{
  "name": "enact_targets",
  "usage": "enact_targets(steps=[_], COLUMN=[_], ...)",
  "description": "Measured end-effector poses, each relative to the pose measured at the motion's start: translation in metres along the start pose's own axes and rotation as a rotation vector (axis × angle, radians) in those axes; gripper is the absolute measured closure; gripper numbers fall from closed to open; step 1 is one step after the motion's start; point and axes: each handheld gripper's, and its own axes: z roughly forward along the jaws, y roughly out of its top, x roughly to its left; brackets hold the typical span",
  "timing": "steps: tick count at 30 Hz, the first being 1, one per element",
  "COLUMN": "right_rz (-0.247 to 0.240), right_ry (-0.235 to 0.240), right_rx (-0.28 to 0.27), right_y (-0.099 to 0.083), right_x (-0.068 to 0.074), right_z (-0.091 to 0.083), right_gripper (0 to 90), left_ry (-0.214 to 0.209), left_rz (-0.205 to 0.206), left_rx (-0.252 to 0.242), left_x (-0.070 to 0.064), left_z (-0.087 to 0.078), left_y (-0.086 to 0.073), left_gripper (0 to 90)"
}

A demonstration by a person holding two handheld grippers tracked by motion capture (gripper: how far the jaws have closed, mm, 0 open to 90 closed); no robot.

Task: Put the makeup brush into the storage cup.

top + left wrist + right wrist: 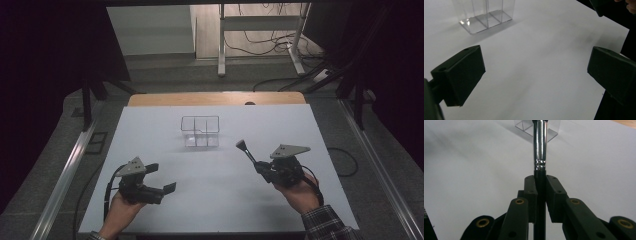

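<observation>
A clear plastic organiser [200, 131] with several compartments stands on the white table top [220, 200], near its middle; it also appears in the left gripper view [486, 15] and the right gripper view [539, 128]. My right gripper [260, 166] is shut on a makeup brush [246, 151] by its black handle. The brush has a silver ferrule [540, 145] and dark bristles that point up and toward the organiser. My left gripper [162, 179] hovers at the front left, open and empty, its jaws far apart [536, 72].
The white table top sits on a wooden table whose edge [215, 98] shows at the back. Beyond it stand a white frame's legs [260, 45] with cables on the floor. Dark curtains flank both sides.
</observation>
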Motion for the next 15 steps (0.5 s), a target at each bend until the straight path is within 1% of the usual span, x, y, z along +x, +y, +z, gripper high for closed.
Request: enact_targets(steps=[3, 5, 8, 11, 15], right_rz=[-0.002, -0.005, -0.011, -0.007, -0.015], right_ry=[0.001, 0.001, -0.002, 0.003, 0.011], right_rx=[-0.012, -0.019, -0.024, -0.028, -0.033], right_y=[-0.001, -0.002, -0.002, -0.001, 0.001], right_x=[0.002, 0.003, 0.003, 0.005, 0.009], right_z=[-0.002, -0.004, -0.004, -0.004, -0.003], right_gripper=[79.5, 79.5, 79.5, 79.4, 79.4], left_ry=[-0.021, -0.049, -0.078, -0.107, -0.142], left_rz=[0.004, -0.004, 0.004, 0.011, 0.006], left_rx=[-0.001, -0.006, 0.001, 0.002, -0.008], left_x=[-0.002, -0.002, -0.003, -0.006, -0.008], left_z=[0.008, 0.013, 0.022, 0.031, 0.041], left_y=[0.006, 0.009, 0.013, 0.019, 0.025], left_gripper=[1.6, 1.4, 1.4, 1.1, 0.8])
